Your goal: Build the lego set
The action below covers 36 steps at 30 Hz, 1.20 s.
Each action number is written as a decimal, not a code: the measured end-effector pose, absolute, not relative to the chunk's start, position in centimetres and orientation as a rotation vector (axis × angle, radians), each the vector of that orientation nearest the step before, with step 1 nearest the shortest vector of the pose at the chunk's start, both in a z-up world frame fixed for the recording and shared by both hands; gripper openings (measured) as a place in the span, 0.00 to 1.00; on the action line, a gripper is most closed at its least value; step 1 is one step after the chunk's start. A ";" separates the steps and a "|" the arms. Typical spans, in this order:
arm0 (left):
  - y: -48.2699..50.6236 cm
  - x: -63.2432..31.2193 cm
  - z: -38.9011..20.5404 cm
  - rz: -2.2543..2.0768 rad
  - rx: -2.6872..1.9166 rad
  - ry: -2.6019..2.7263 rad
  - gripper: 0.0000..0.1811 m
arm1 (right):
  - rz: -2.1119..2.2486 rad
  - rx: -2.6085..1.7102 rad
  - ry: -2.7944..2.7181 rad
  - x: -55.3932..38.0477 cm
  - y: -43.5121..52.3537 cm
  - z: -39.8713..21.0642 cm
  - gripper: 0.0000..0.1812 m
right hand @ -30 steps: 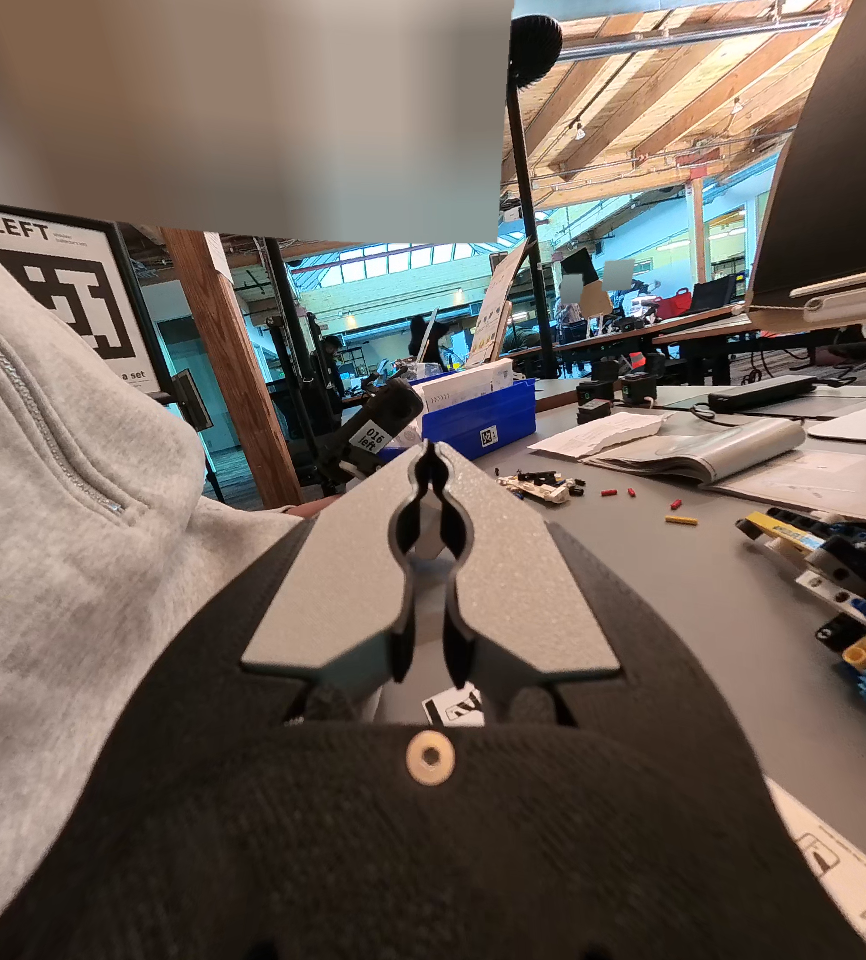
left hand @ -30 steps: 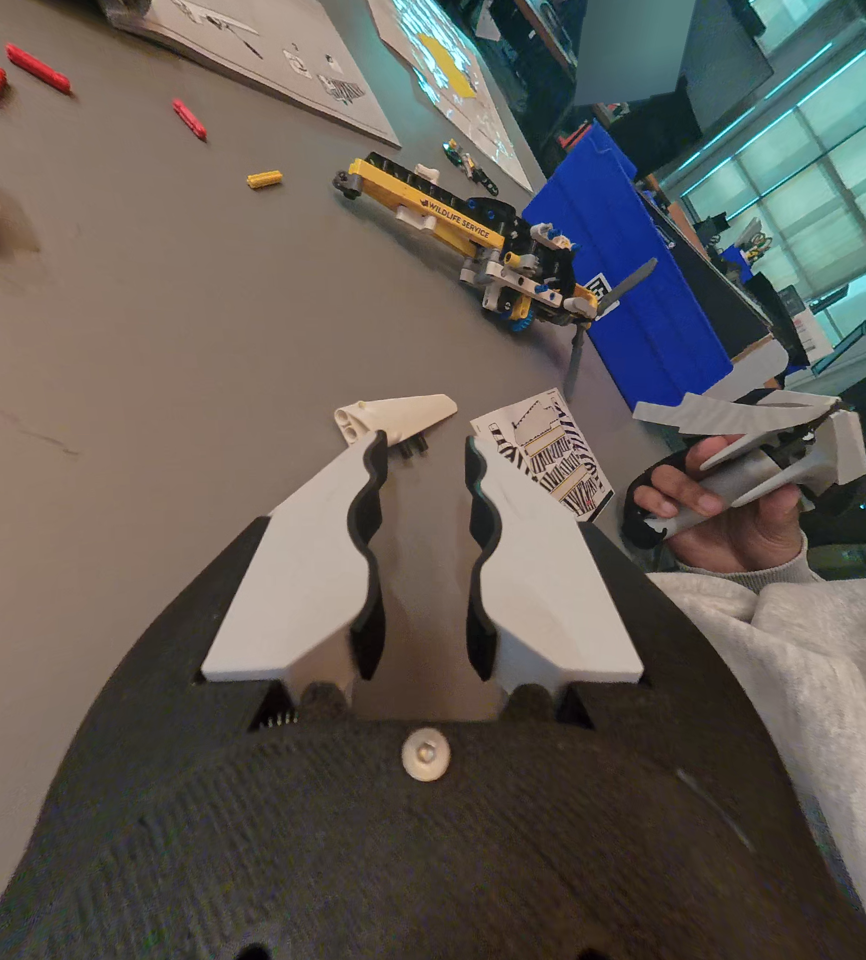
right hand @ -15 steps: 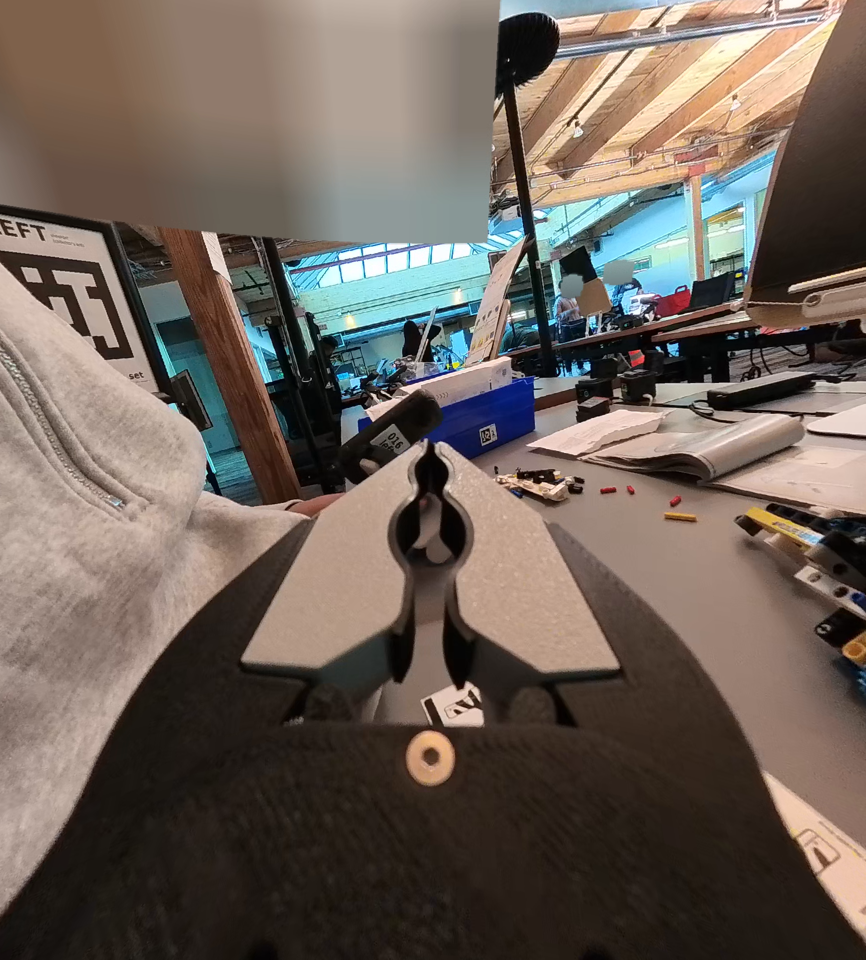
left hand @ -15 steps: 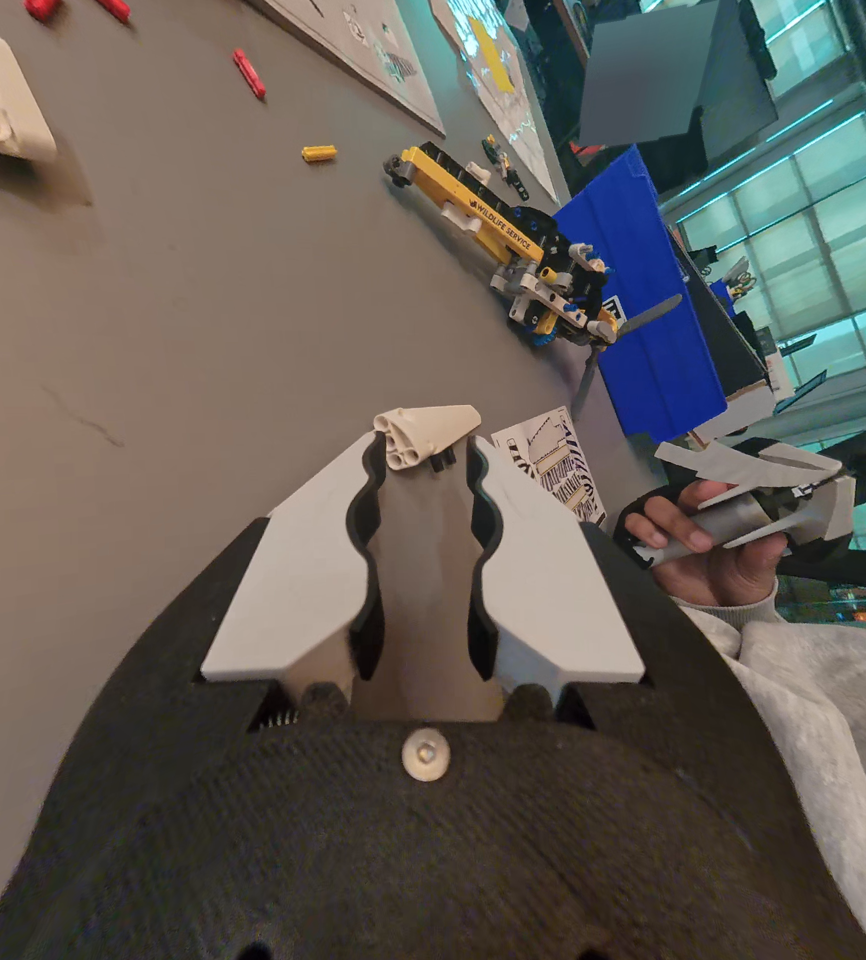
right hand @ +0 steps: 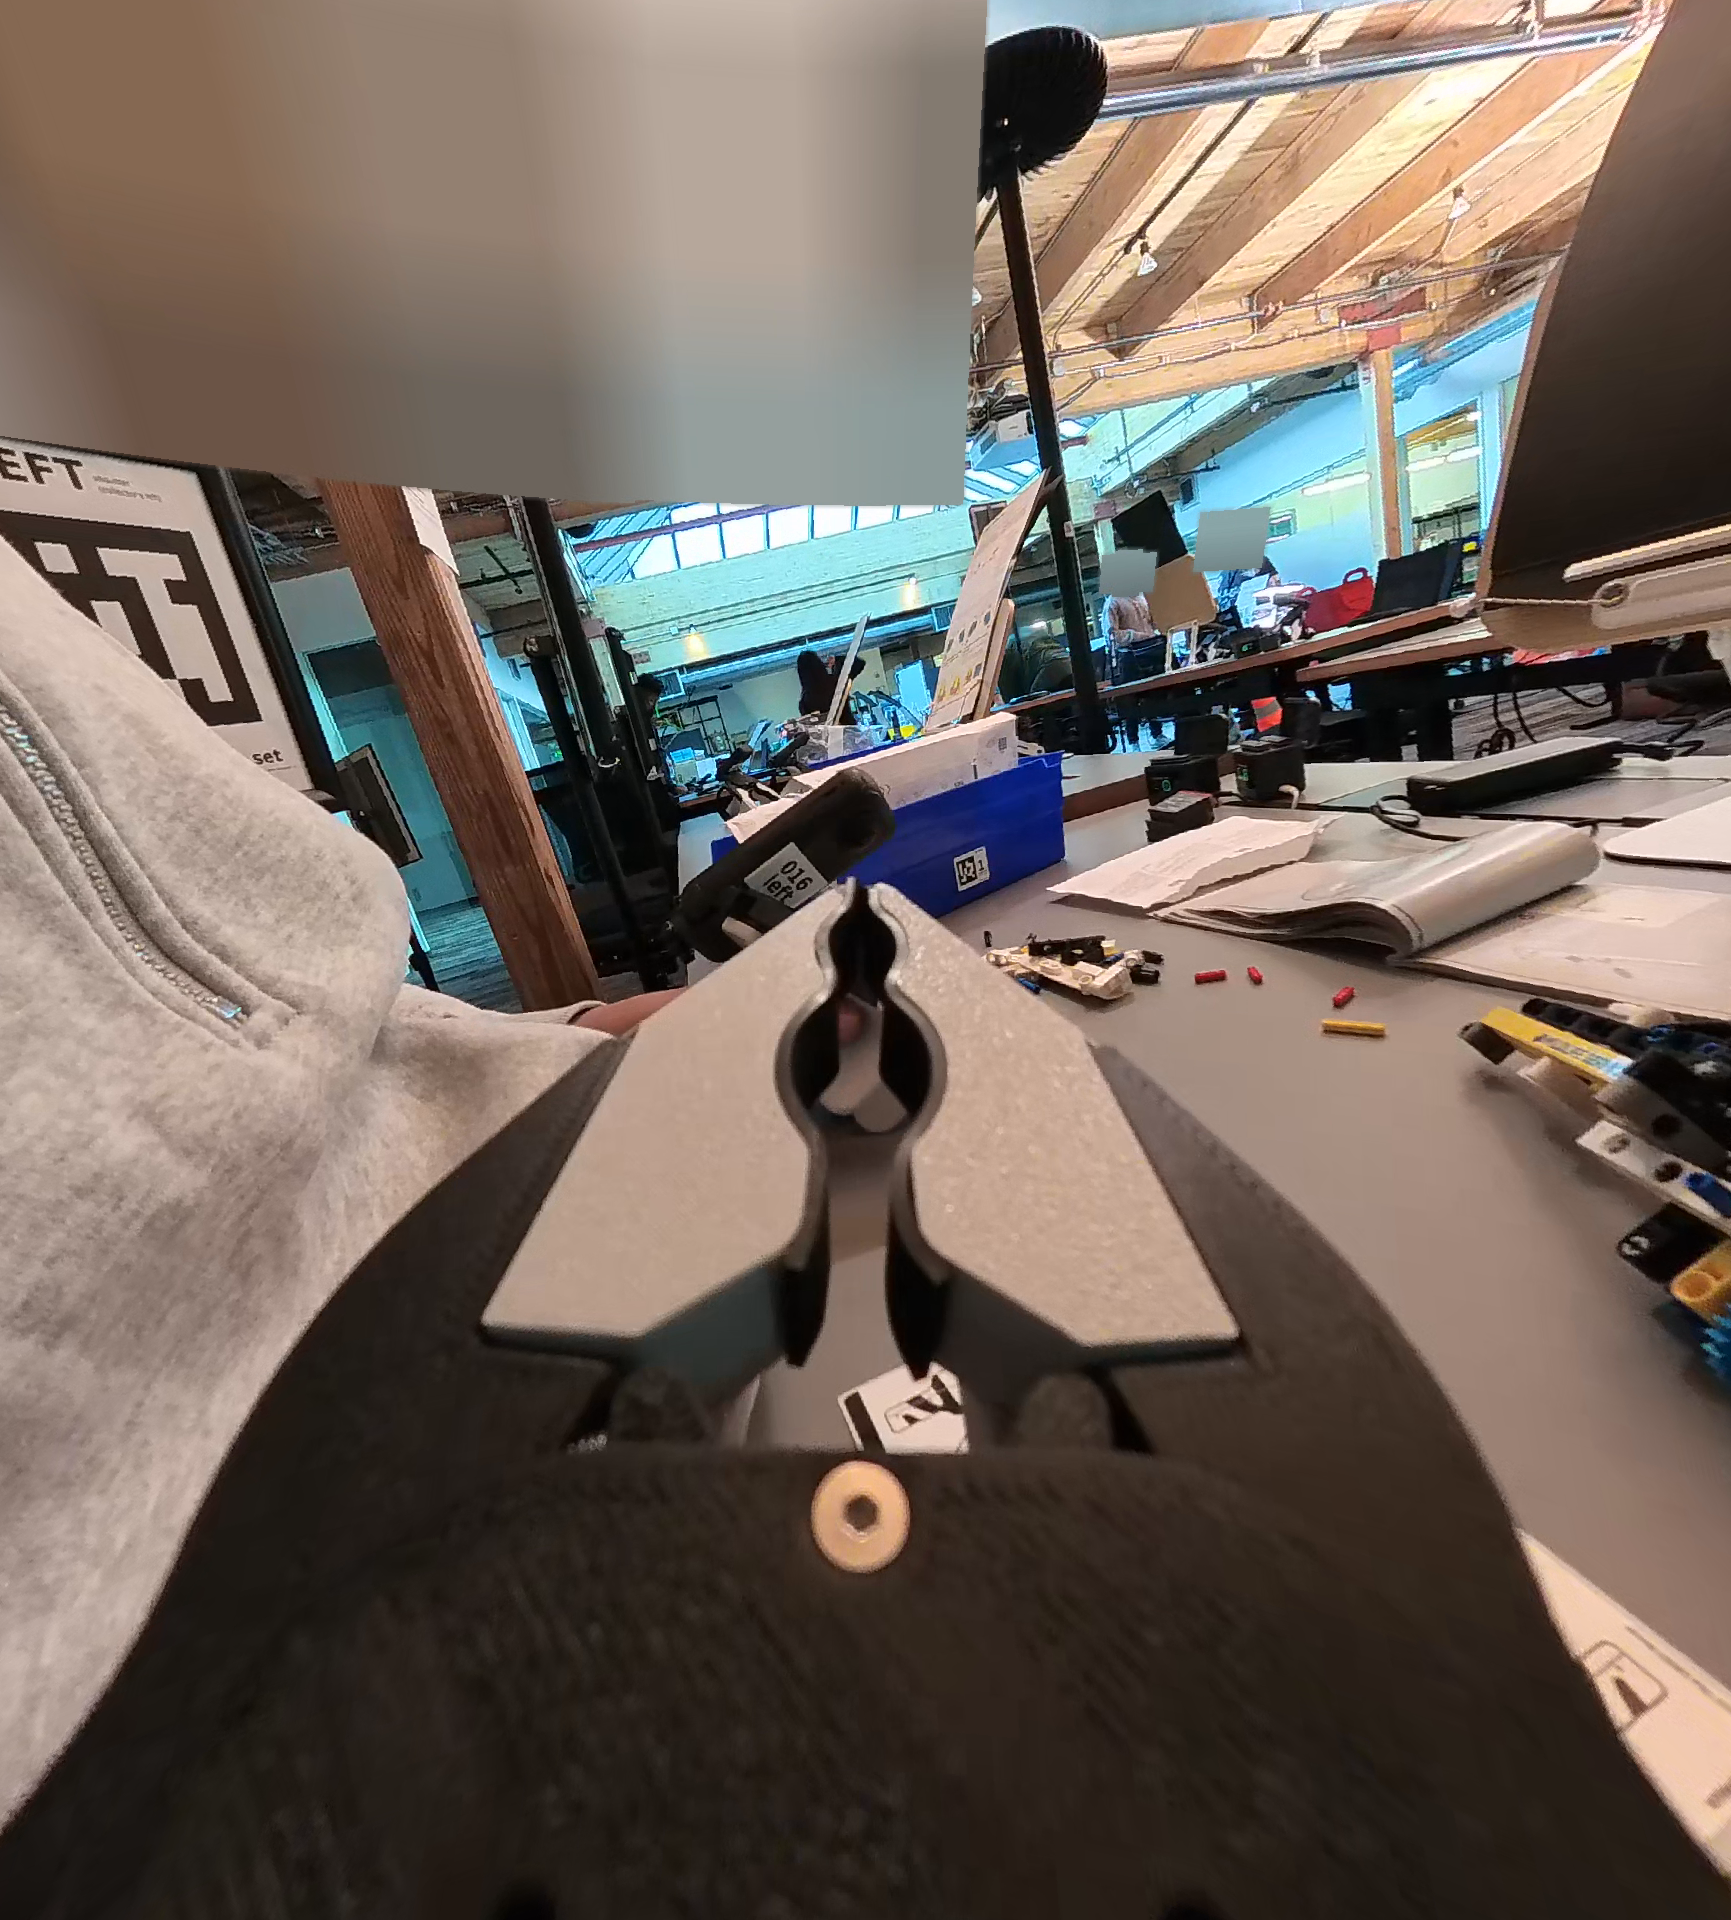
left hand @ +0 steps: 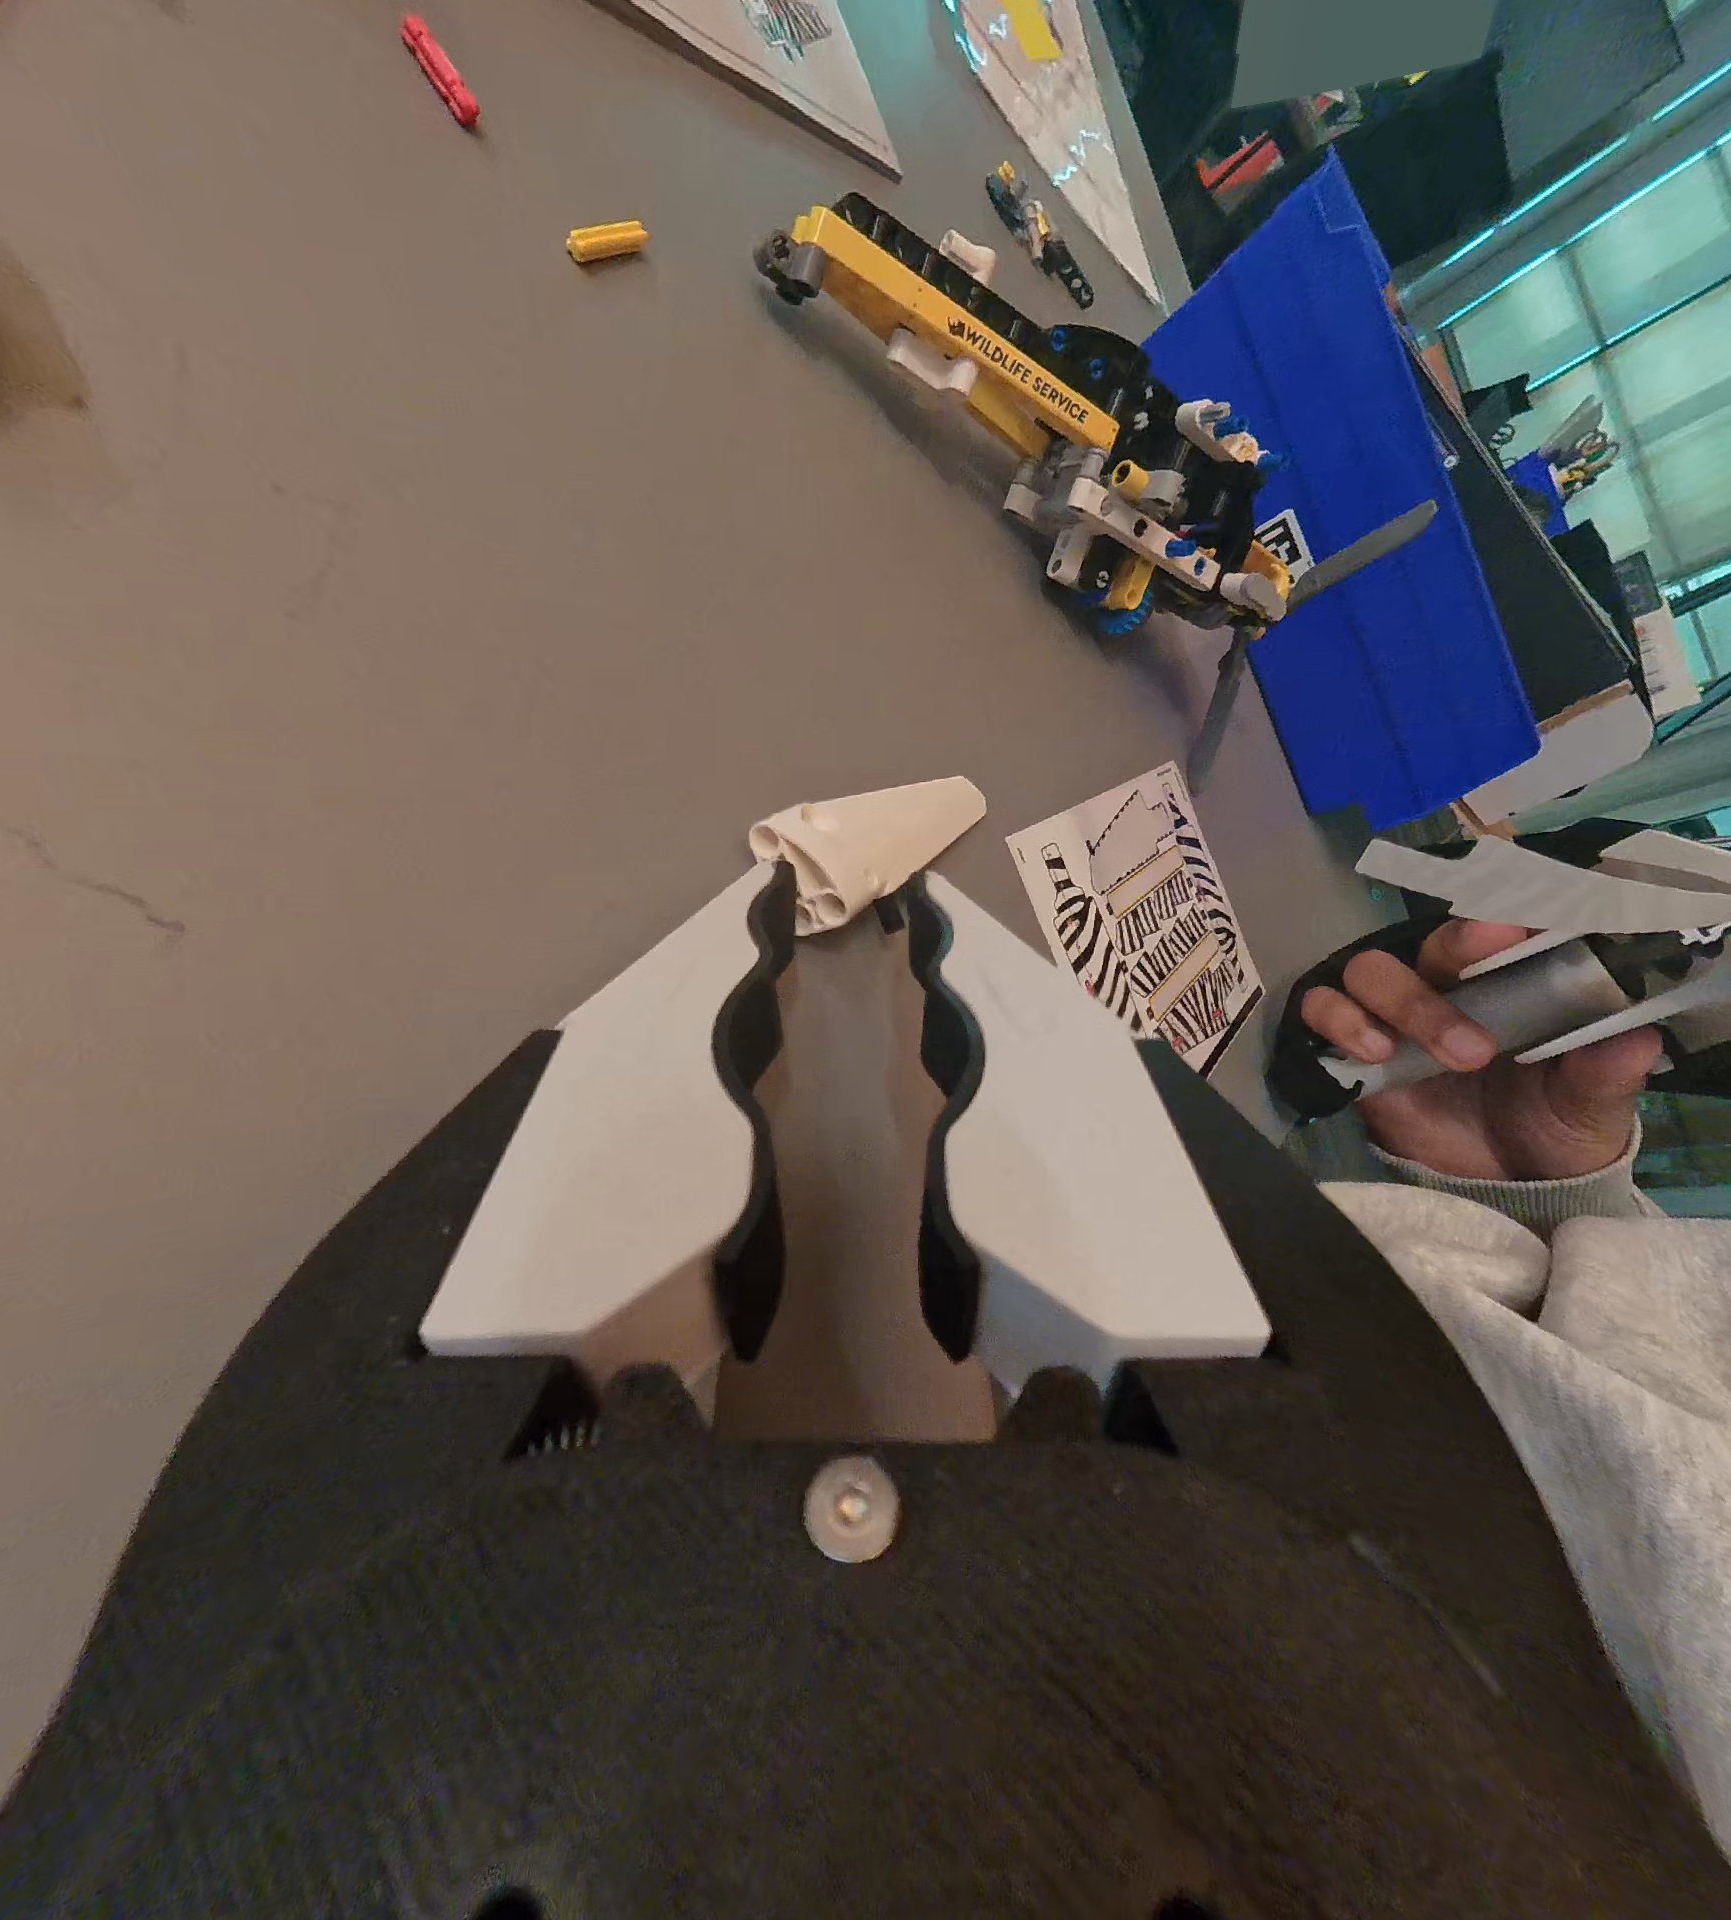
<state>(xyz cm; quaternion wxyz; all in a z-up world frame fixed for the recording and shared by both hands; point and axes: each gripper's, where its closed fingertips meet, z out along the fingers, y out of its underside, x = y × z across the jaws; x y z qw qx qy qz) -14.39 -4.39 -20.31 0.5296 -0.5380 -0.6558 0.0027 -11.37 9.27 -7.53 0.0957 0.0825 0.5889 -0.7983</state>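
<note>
While the left gripper pinches a white tapered piece just above the grey bench, the right gripper sits clenched, the yellow-and-black model lying well apart.

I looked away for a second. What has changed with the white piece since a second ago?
The left hand-held gripper moved forward to the white piece and narrowed around its near end; a firm grip is not clear. The right hand-held gripper stayed shut, off the table. The yellow model and sticker sheet stayed put.
</note>
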 end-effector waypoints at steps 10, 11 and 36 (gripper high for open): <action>-4.1 -14.2 -20.1 -0.040 -1.264 -1.537 0.04 | -2.367 0.256 1.740 -11.5 9.3 -7.6 0.00; -4.1 -14.1 -20.0 -0.047 -1.257 -1.535 0.04 | -2.367 0.256 1.740 -11.5 9.3 -7.5 0.00; -4.2 -14.8 -20.7 -0.012 -1.326 -1.572 0.08 | -2.366 0.256 1.744 -11.4 9.2 -7.6 0.00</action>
